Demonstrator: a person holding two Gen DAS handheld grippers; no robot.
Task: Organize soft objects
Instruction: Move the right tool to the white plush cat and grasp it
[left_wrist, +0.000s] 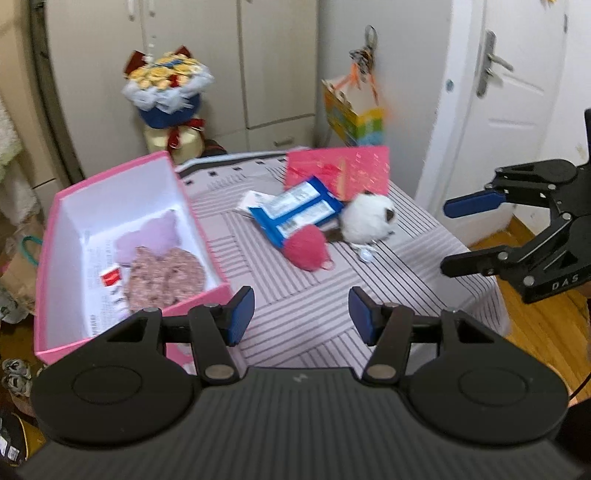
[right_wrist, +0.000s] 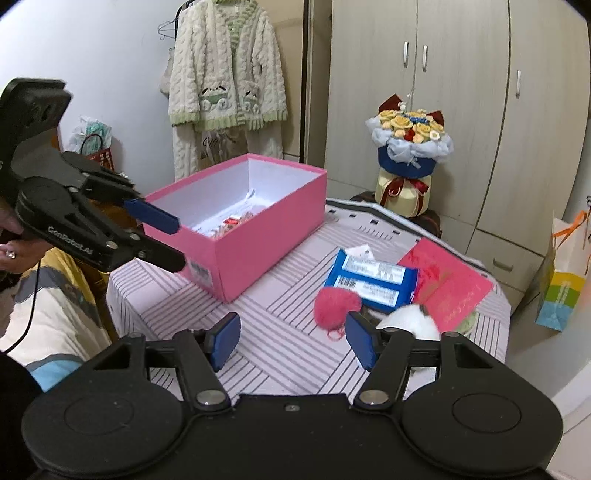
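A pink box (left_wrist: 201, 221) (right_wrist: 266, 236) stands open on the striped table (left_wrist: 306, 295) (right_wrist: 280, 332), with a lilac soft piece (left_wrist: 155, 236) and a mottled pink soft piece (left_wrist: 166, 277) inside. A pink pompom (left_wrist: 306, 251) (right_wrist: 334, 304) and a white fluffy toy (left_wrist: 365, 218) (right_wrist: 413, 319) lie on the table by a blue packet (left_wrist: 295, 210) (right_wrist: 373, 280). My left gripper (left_wrist: 301, 317) (right_wrist: 177, 240) is open and empty, near the box's front corner. My right gripper (right_wrist: 291, 339) (left_wrist: 452, 236) is open and empty, just short of the pompom.
A pink card (left_wrist: 343, 170) (right_wrist: 447, 280) lies behind the packet. A flower bouquet (left_wrist: 166, 92) (right_wrist: 406, 155) stands by the wardrobe. A colourful paper bag (left_wrist: 354, 114) (right_wrist: 561, 288) hangs past the table's edge. A robe (right_wrist: 225, 85) hangs on the wall.
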